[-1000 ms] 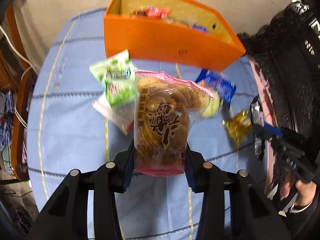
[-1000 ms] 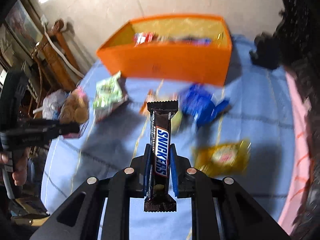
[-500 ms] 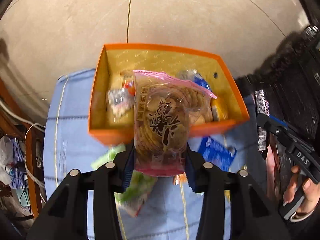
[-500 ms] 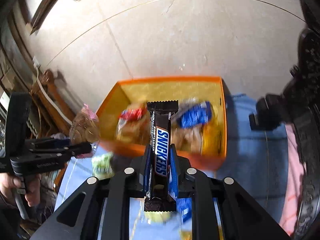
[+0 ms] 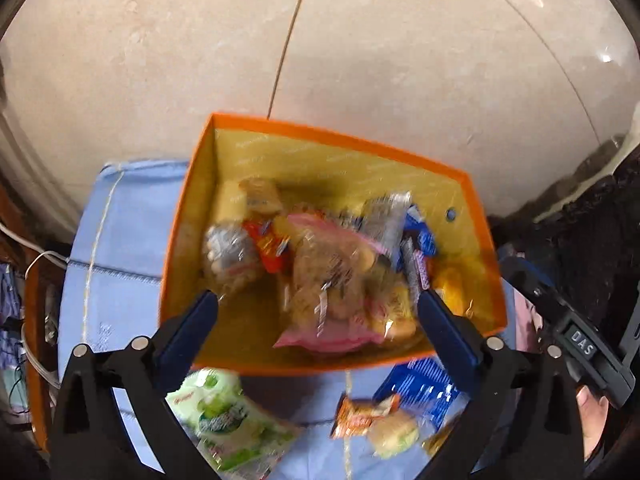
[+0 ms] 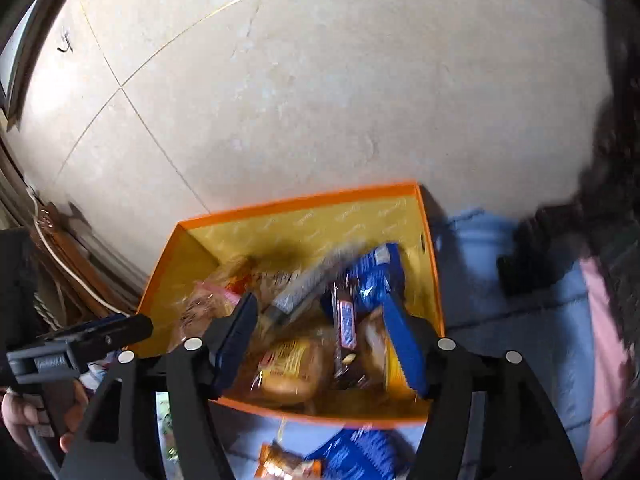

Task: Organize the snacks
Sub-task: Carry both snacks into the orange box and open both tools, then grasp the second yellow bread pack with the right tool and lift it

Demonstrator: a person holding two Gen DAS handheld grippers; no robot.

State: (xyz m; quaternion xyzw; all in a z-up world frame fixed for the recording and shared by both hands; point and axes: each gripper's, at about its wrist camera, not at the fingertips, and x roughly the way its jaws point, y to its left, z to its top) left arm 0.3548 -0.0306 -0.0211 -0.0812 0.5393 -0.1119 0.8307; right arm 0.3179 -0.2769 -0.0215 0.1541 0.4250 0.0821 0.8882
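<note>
An orange box (image 5: 184, 240) with a yellow inside stands on the blue tablecloth (image 5: 120, 240) and holds several snacks. My left gripper (image 5: 318, 316) is open above the box's near side; the pink-edged bag of cookies (image 5: 336, 292) lies loose in the box below it. My right gripper (image 6: 324, 340) is open above the same box (image 6: 434, 280); the Snickers bar (image 6: 346, 328) lies among the snacks inside, free of the fingers. The left gripper also shows at the left in the right wrist view (image 6: 100, 334).
On the cloth in front of the box lie a green-and-white packet (image 5: 228, 420), a blue packet (image 5: 424, 388) and a small orange-and-yellow snack (image 5: 372, 420). Tiled floor lies beyond the table. Dark carved furniture (image 5: 600, 240) stands at the right.
Both grippers rose over the orange box and opened. The cookie bag dropped from the left gripper and the Snickers bar from the right; both now lie in the box.
</note>
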